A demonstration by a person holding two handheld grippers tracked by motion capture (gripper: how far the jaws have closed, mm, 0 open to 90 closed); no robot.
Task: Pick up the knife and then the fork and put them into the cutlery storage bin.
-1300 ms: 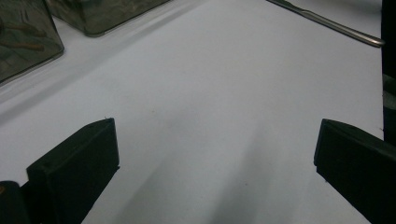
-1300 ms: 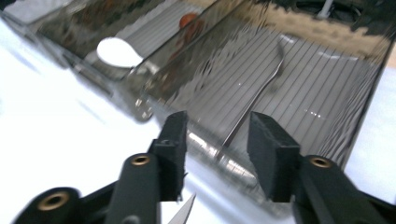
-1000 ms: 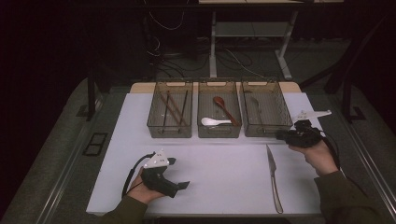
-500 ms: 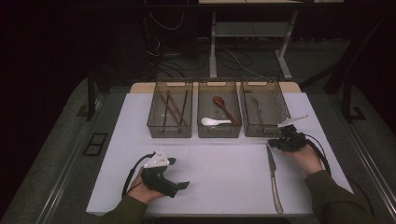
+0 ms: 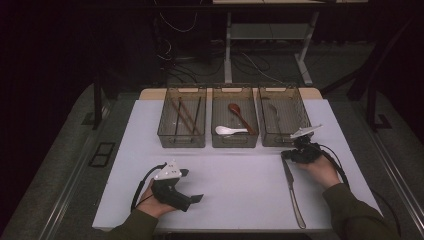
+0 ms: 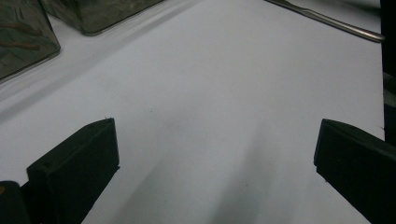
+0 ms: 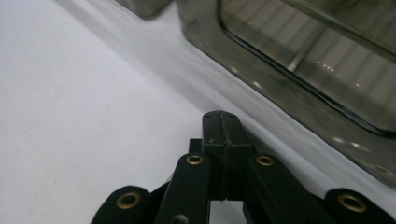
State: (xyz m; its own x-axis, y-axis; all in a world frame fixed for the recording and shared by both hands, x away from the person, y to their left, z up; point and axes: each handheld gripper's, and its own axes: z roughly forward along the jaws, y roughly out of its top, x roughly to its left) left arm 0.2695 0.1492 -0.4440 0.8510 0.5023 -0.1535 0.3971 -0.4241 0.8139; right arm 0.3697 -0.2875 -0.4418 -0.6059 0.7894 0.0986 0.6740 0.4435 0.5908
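the white table [image 5: 235,175] spreads under everything, its bare top also running beneath the jaws in the left gripper view [image 6: 210,116] and the right gripper view [image 7: 70,93].

three smoked clear bins stand in a row toward 12 o'clock on the table in the high view. the left bin [image 5: 165,135] holds dark chopsticks [image 5: 183,116] lying lengthwise. the middle bin [image 5: 218,140] holds a brown wooden spoon [image 5: 240,116] and a white ceramic spoon [image 5: 227,131] that lies across its near end. the right bin [image 5: 302,117] holds slim metal cutlery, too dim to name; its wall [image 7: 289,84] rises close at 1 o'clock from the jaw tips in the right gripper view.

the left gripper [image 5: 192,199] rests at about 7 o'clock on the table, in the person's left hand [image 5: 150,200], jaws pointing toward 3 o'clock. its jaws stand spread wide with bare table between them and nothing held [image 6: 215,158].

the right gripper [image 5: 285,156] sits at about 3 o'clock, just in front of the right bin's near wall, in the right hand [image 5: 320,167]. its jaws are pressed together, pads face to face, with nothing between them [image 7: 223,116]; they have just finished closing.

a steel table knife [image 5: 291,192] lies flat at about 5 o'clock, lengthwise, its blade end just below the right gripper's tips; whether they touch cannot be told. its handle [image 6: 327,21] shows at 1 o'clock in the left gripper view.
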